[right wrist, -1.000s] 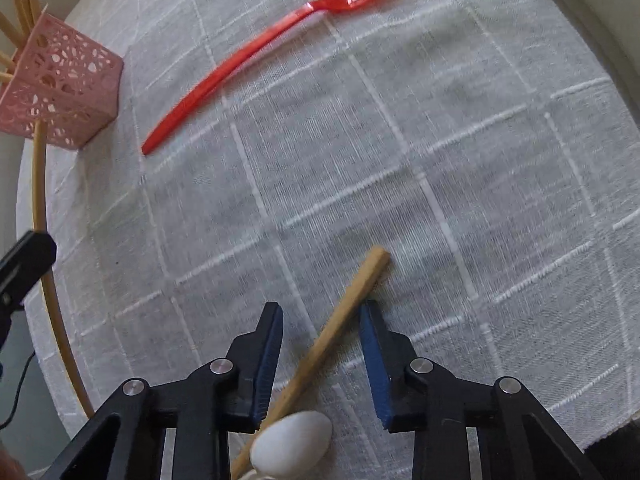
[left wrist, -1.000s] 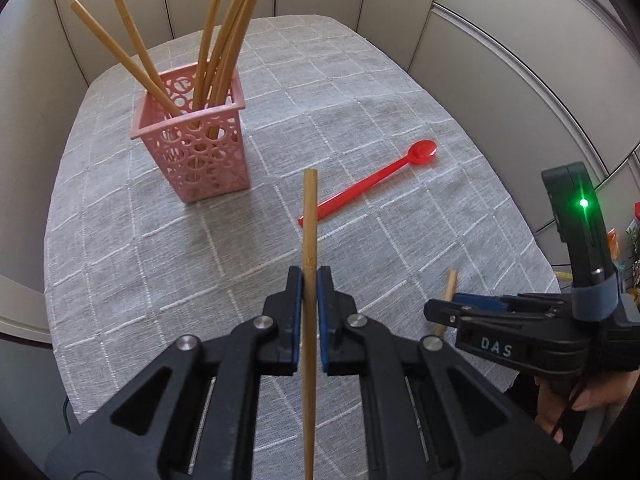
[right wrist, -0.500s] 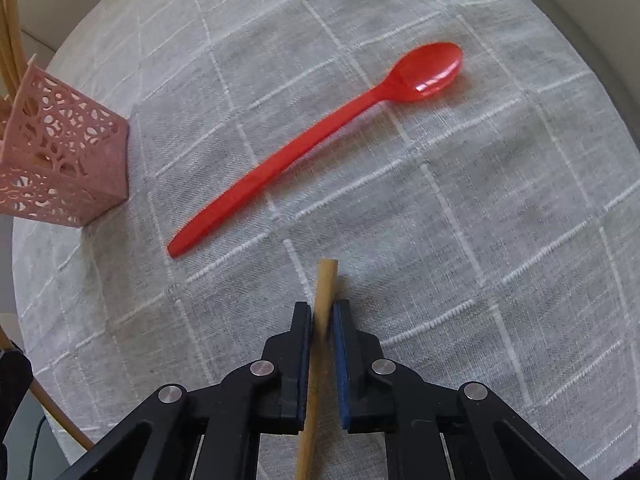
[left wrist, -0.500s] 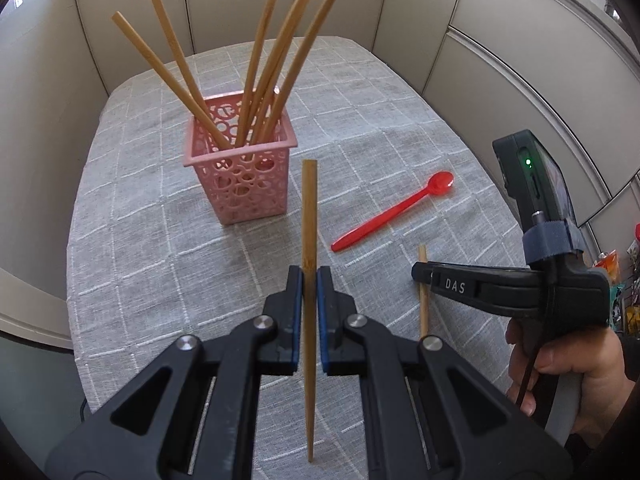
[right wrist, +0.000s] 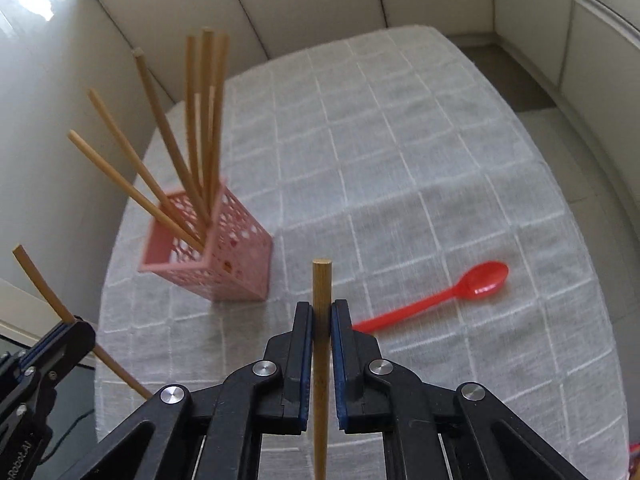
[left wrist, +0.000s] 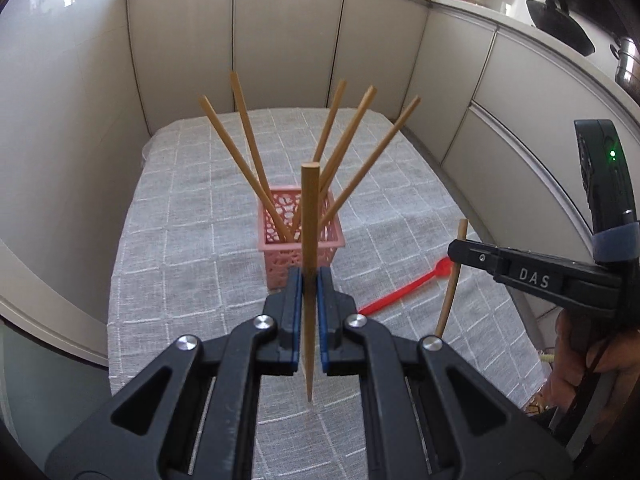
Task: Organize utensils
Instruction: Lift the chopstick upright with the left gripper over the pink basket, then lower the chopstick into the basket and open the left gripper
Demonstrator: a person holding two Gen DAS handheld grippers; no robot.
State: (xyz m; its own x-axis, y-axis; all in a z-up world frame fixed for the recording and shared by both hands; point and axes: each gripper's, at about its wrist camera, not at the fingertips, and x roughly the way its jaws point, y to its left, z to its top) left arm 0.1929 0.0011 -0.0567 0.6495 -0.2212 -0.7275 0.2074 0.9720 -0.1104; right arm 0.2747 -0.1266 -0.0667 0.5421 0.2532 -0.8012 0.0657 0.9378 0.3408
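Note:
A pink perforated holder (left wrist: 301, 240) with several wooden chopsticks stands on the grey checked tablecloth; it also shows in the right wrist view (right wrist: 208, 256). My left gripper (left wrist: 308, 280) is shut on a wooden chopstick (left wrist: 309, 216), held upright in front of the holder. My right gripper (right wrist: 321, 312) is shut on another wooden chopstick (right wrist: 321, 288), lifted off the cloth; it shows at the right of the left wrist view (left wrist: 458, 254). A red plastic spoon (right wrist: 440, 300) lies on the cloth right of the holder.
The round table (right wrist: 400, 140) sits in a corner of beige wall panels (left wrist: 280, 40). The table's edge drops off at left and right. My left gripper and its chopstick show at the lower left of the right wrist view (right wrist: 48, 356).
My right gripper closed on the chopstick that lay on the cloth and lifted it. Both grippers rose and tilted up, so the holder now sits farther ahead.

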